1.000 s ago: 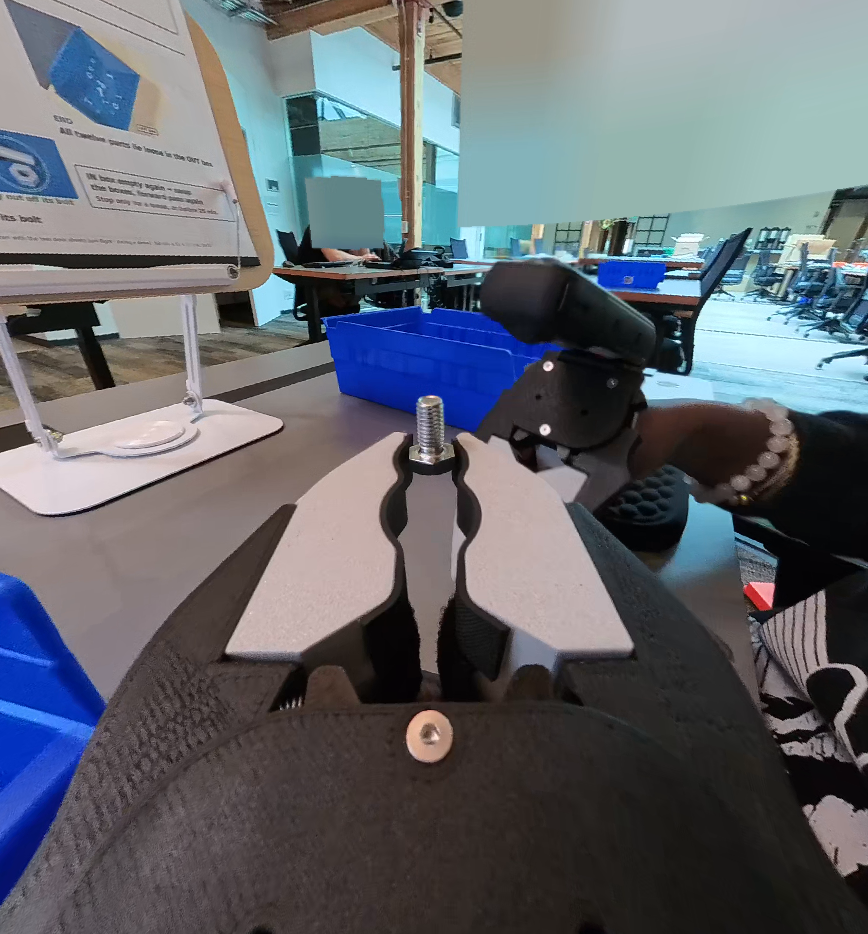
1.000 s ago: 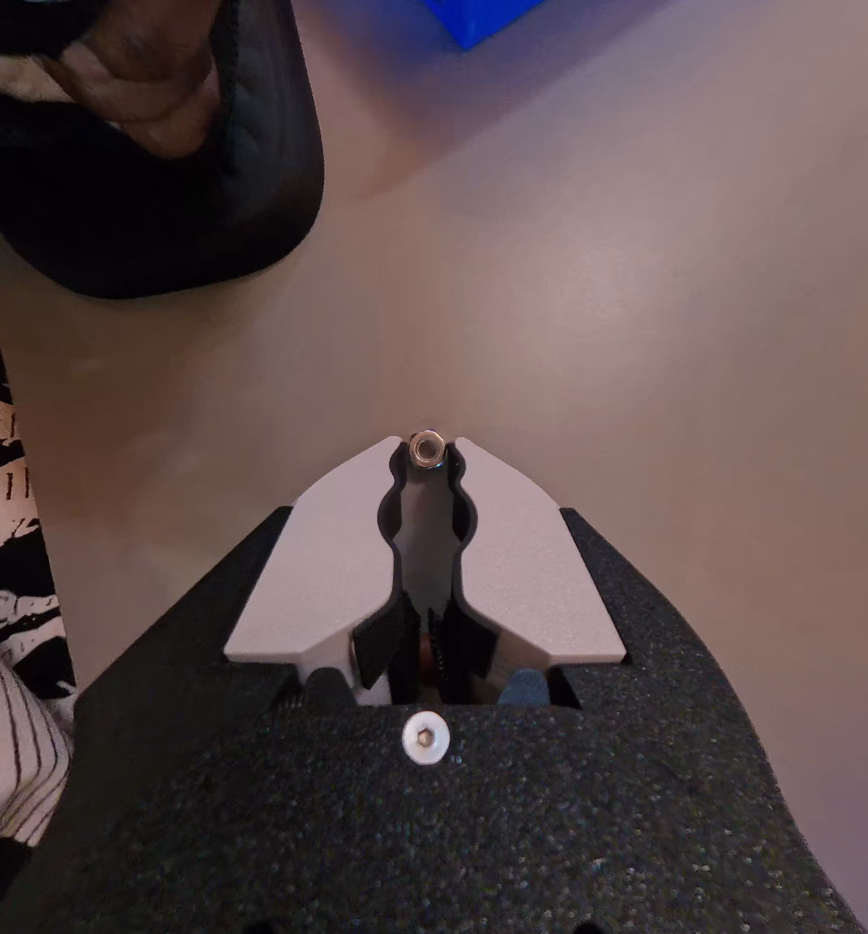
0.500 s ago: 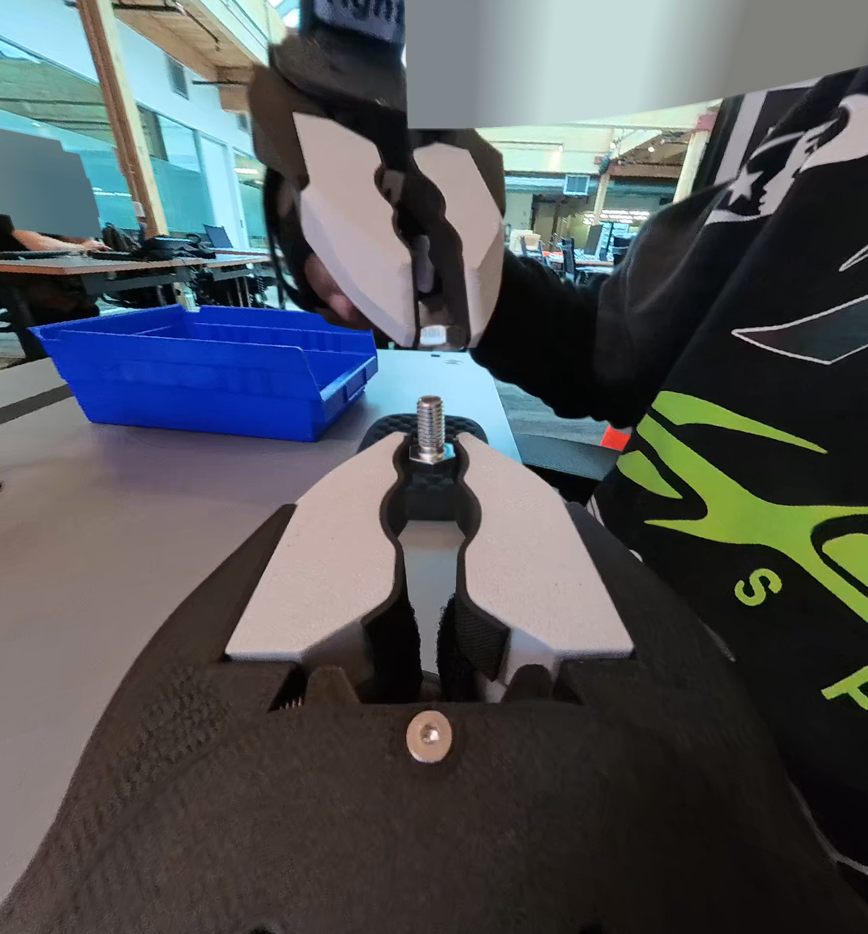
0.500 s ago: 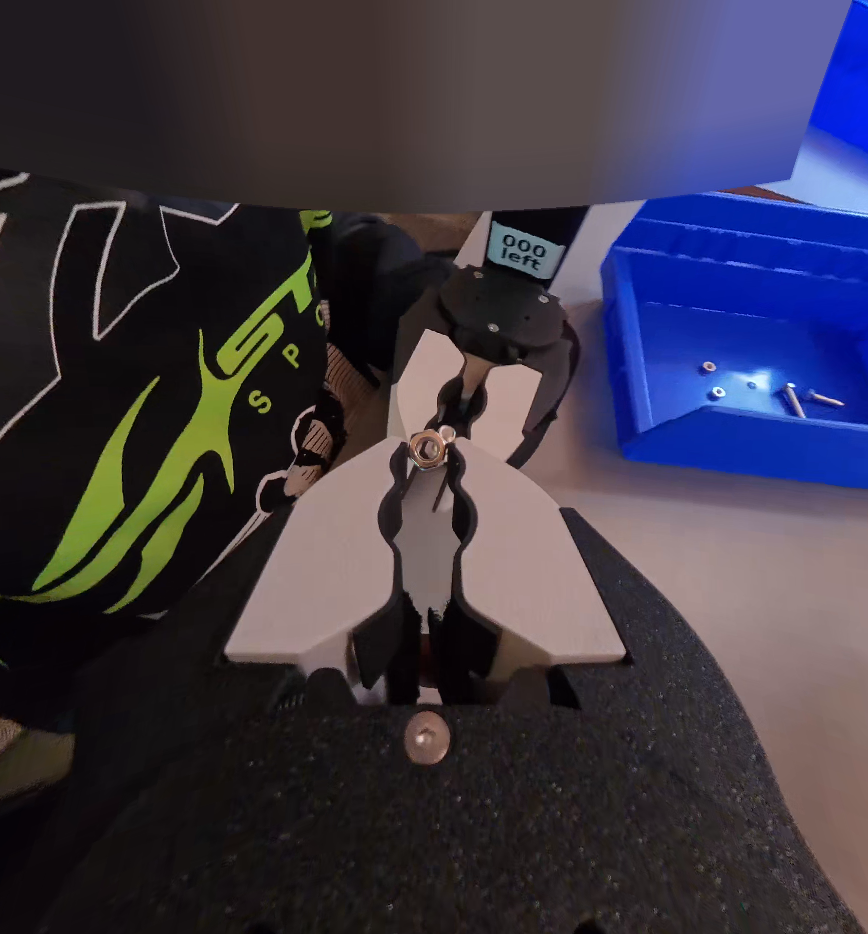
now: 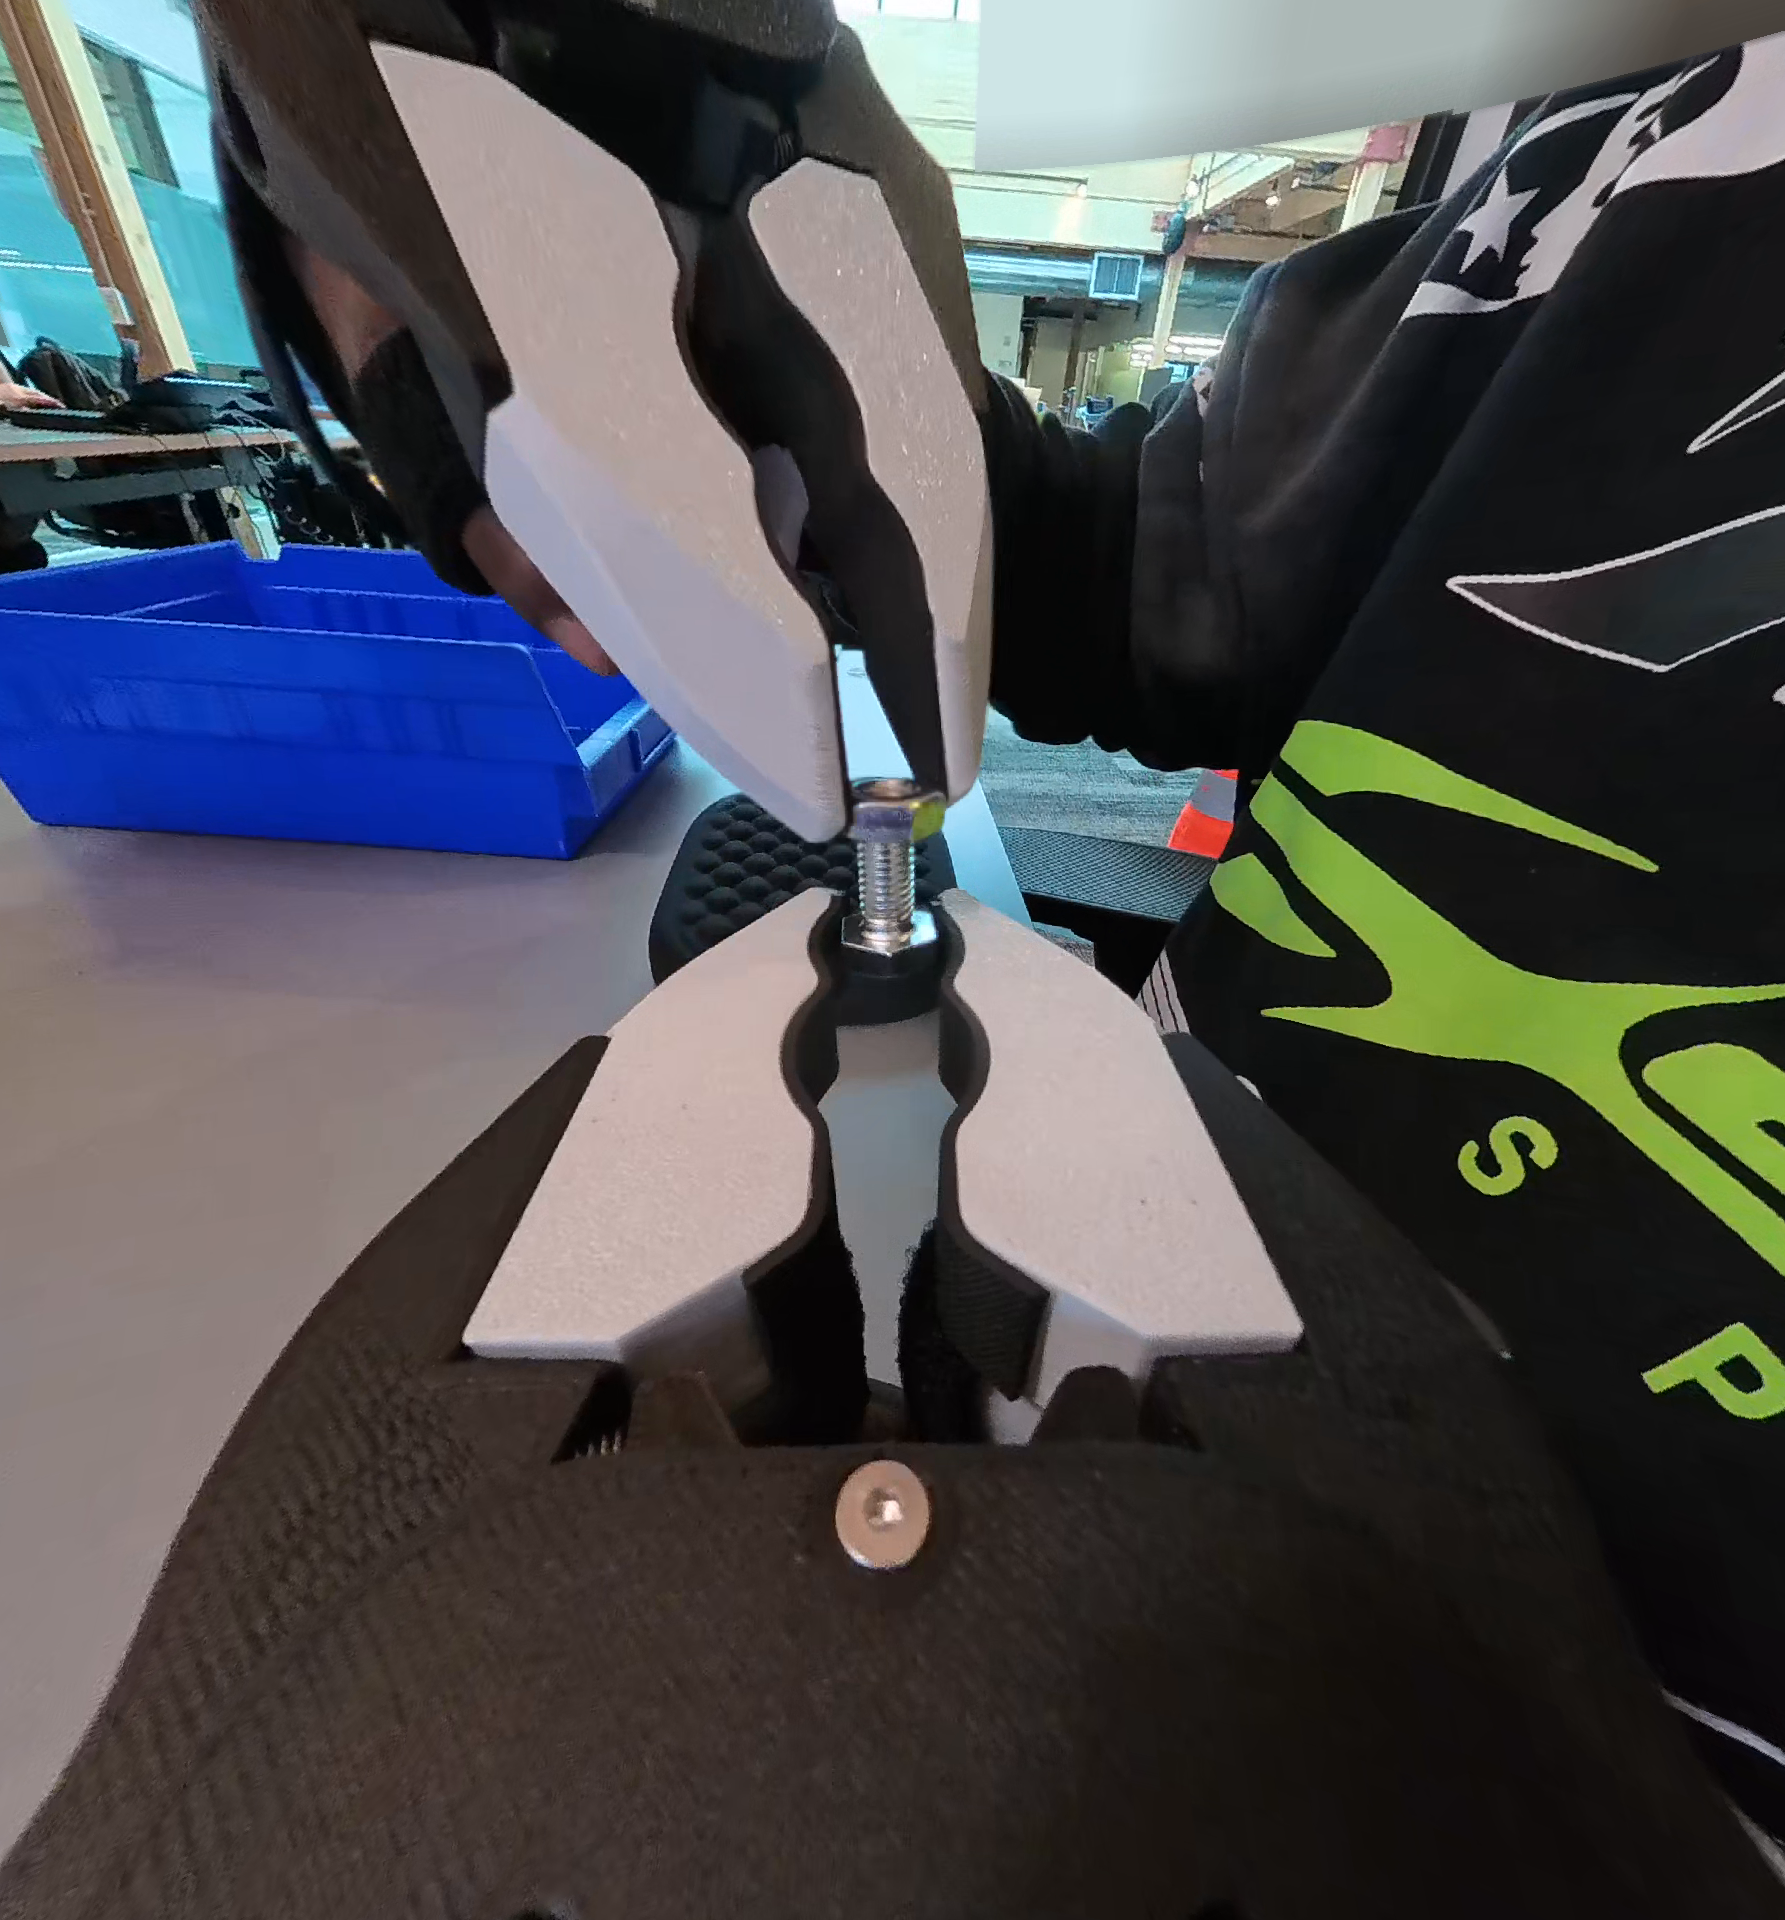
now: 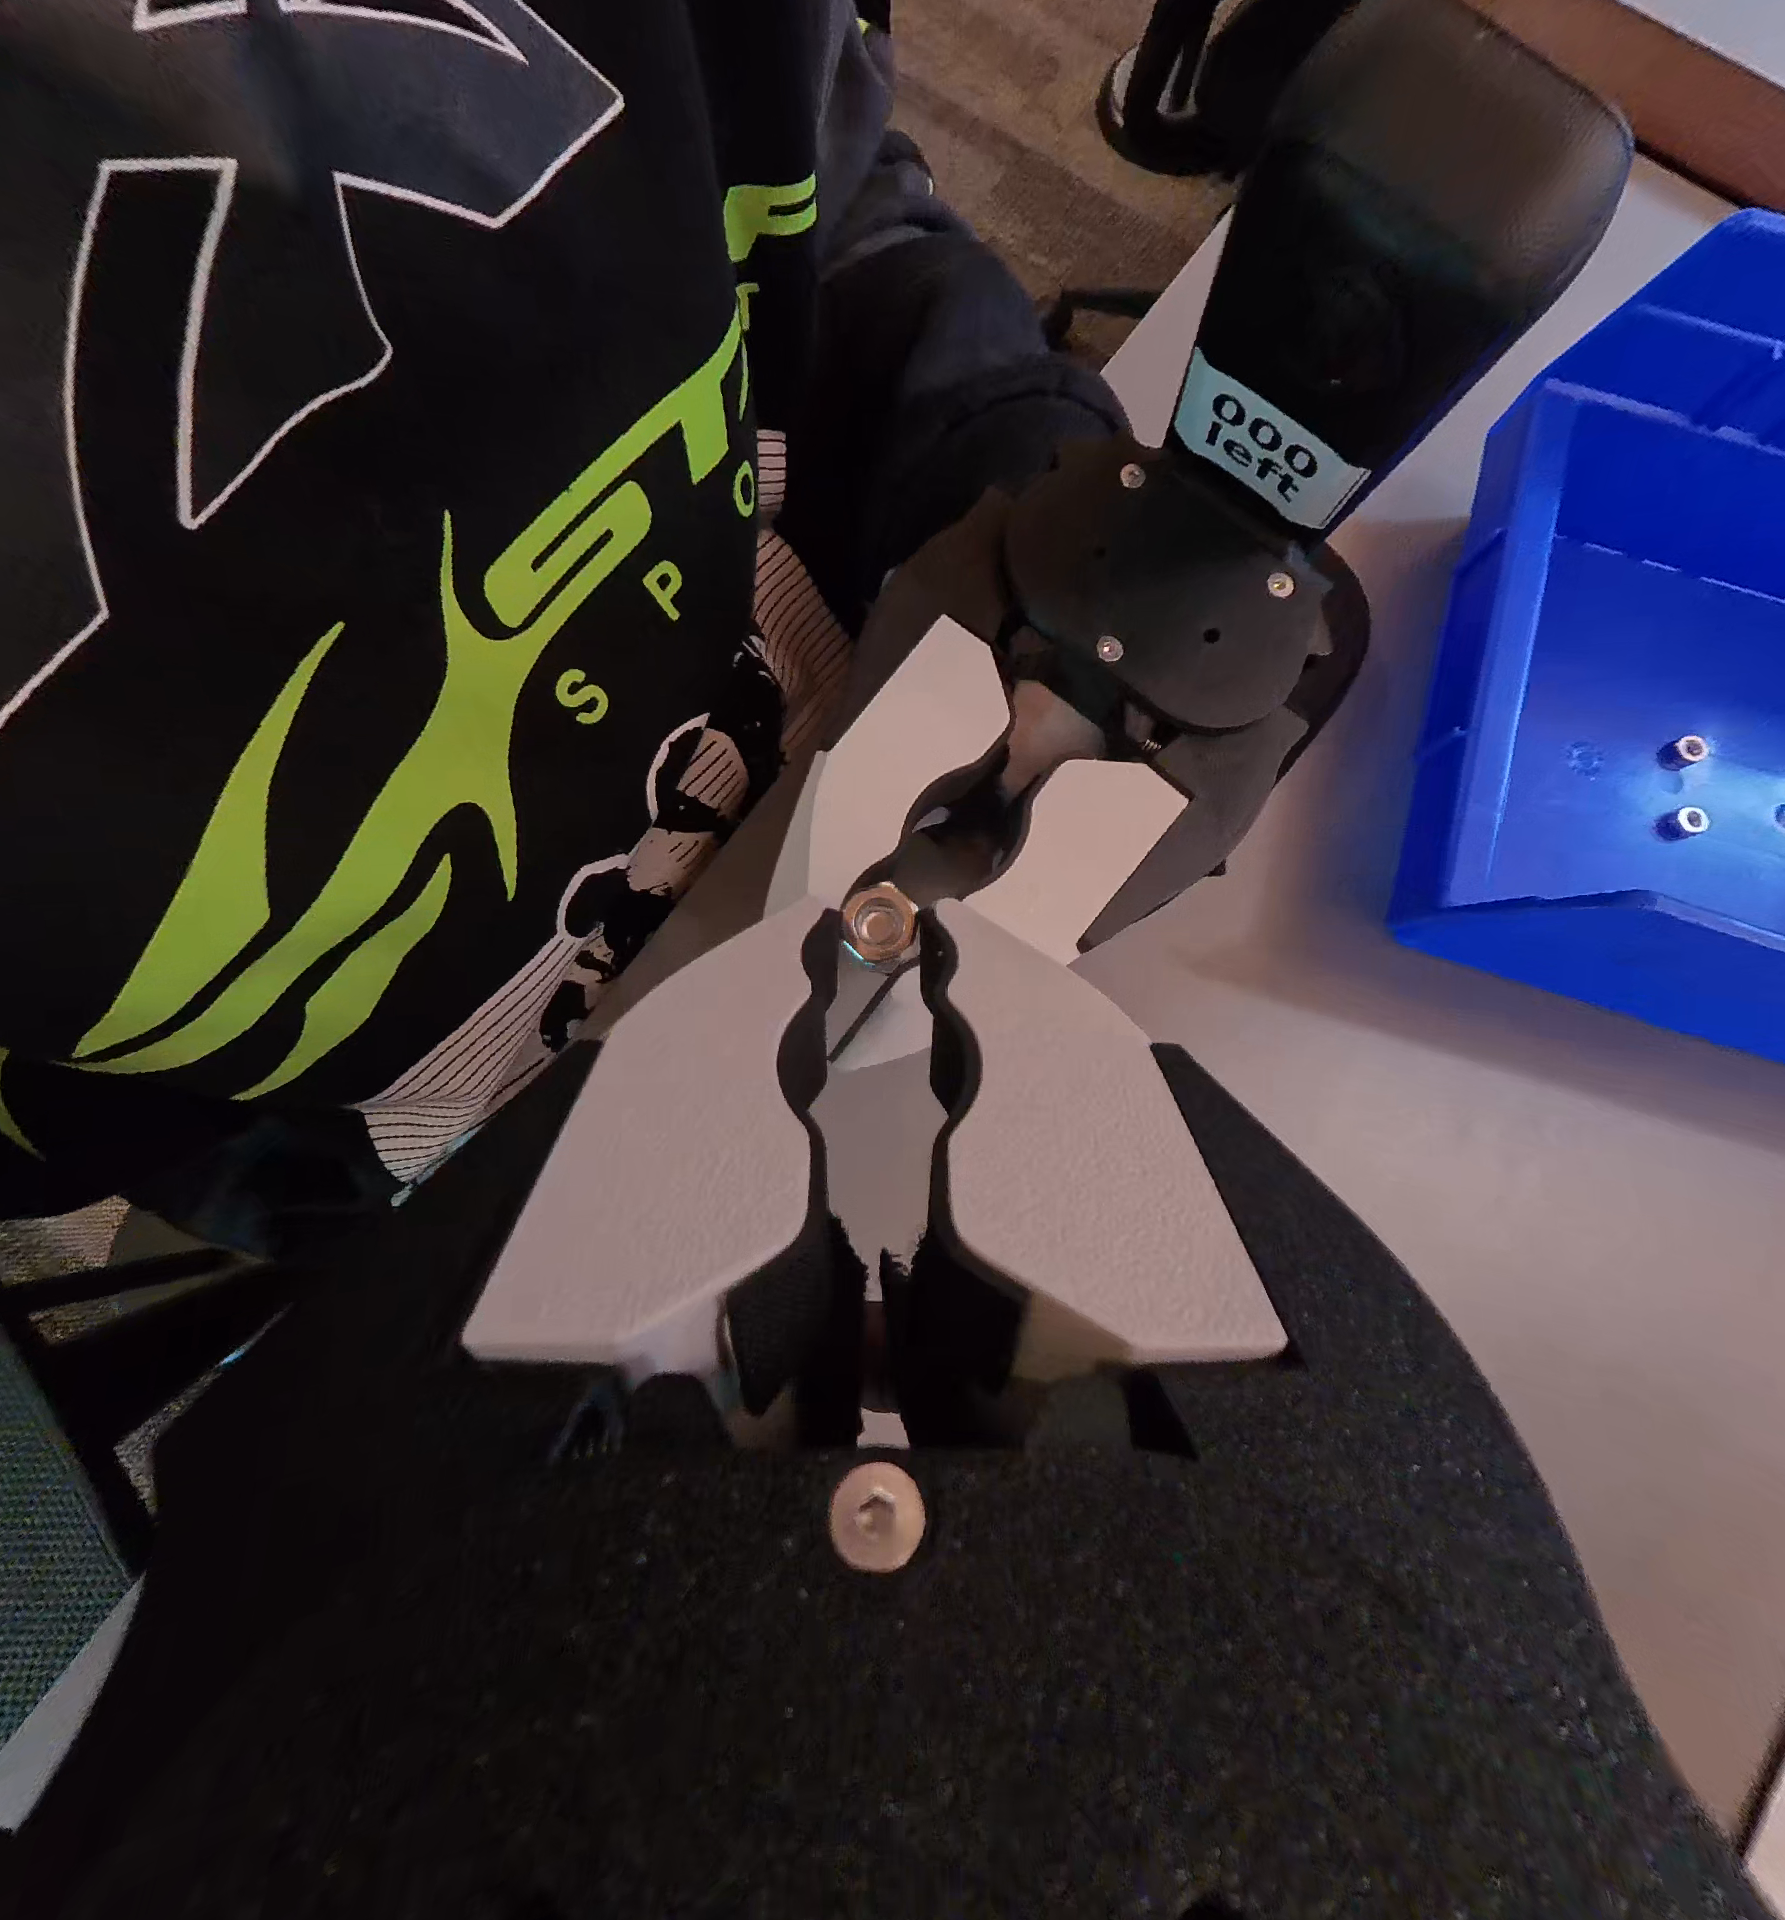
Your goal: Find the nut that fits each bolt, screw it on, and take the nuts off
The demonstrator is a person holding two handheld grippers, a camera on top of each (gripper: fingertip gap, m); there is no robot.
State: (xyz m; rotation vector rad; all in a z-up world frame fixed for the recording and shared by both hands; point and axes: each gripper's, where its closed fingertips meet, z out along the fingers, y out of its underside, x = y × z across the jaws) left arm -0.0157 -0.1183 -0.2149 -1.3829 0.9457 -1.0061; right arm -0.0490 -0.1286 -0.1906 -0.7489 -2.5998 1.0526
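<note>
A grey table [image 5: 244,1039] in an open office carries the work. Above it, the left gripper [image 5: 883,925] is clamped on the head of a bolt [image 5: 885,883], whose threaded shank stands upright, its long axis vertical and its tip pointing up. Coming down from above, the right gripper [image 5: 893,800] is pinched on a nut [image 5: 898,810] that sits on the very tip of the bolt, its hole in line with the shank; how far the thread has caught cannot be told. The right wrist view looks straight down the same axis: there the nut [image 6: 879,925] shows as a hexagon with the bolt's end in its middle, held between the right gripper [image 6: 879,930] fingertips, and the left gripper [image 6: 955,831] reaches in from beyond. Only this view shows the inside of a blue bin [image 6: 1646,644], where a few small nuts [image 6: 1688,784] lie on the floor. The left wrist view alone shows the bolt's length from the side, another blue bin [image 5: 275,696] on the table behind, and desks farther back. A person in a black sweater [image 5: 1490,831] with green print sits just beside the grippers.
</note>
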